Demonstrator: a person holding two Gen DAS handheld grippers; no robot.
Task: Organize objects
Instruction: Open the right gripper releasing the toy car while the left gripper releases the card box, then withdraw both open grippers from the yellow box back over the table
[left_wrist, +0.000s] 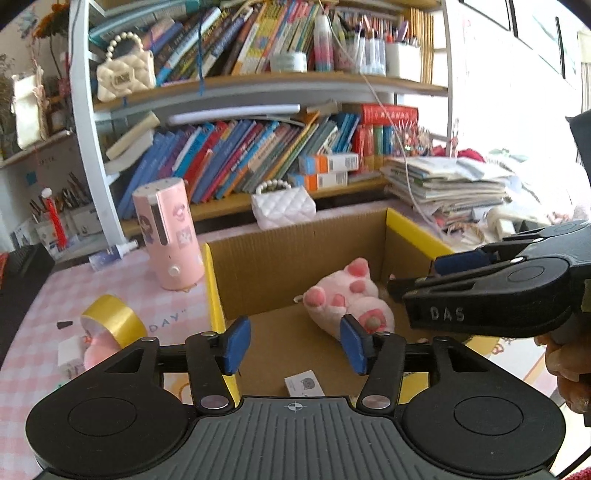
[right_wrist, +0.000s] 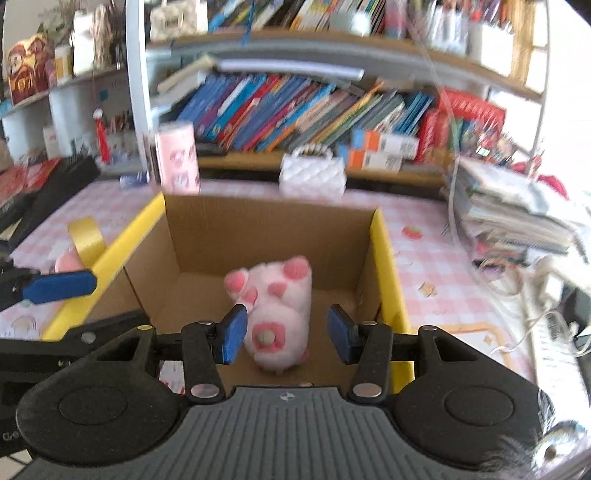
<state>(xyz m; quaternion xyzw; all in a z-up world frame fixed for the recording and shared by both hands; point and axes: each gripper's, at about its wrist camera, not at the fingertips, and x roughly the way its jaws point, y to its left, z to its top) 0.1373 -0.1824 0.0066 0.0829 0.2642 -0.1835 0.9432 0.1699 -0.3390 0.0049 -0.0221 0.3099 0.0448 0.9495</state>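
The counter (left_wrist: 33, 295), draped in a pink checked cloth, is carrying an open cardboard box (left_wrist: 295, 243) with yellow-edged flaps, sitting near its middle in front of the bookshelf (left_wrist: 258, 85) that is lining the far edge. A pink cylinder (left_wrist: 168, 236) is standing just beside the box's far left corner, and a white quilted purse (left_wrist: 284, 206) is resting behind the box's far wall. Toward the counter's left edge, a roll of gold tape (left_wrist: 112, 319) is lying apart from the box.

The pink plush paw (right_wrist: 273, 310) is lying inside the box on its floor, toe pads pointing up, touching neither gripper. A small white card (left_wrist: 304, 384) is also lying on the box floor, nearer the front.

The left gripper (left_wrist: 293, 341) is hovering over the box's front left corner with its jaws spread and nothing between them. The right gripper (right_wrist: 286, 334) is hanging above the plush, jaws likewise apart and empty.

Judging from this, the plush drop-off looks finished. The next move probably calls for steering the left gripper over to the gold tape and lining its jaws up across the roll.
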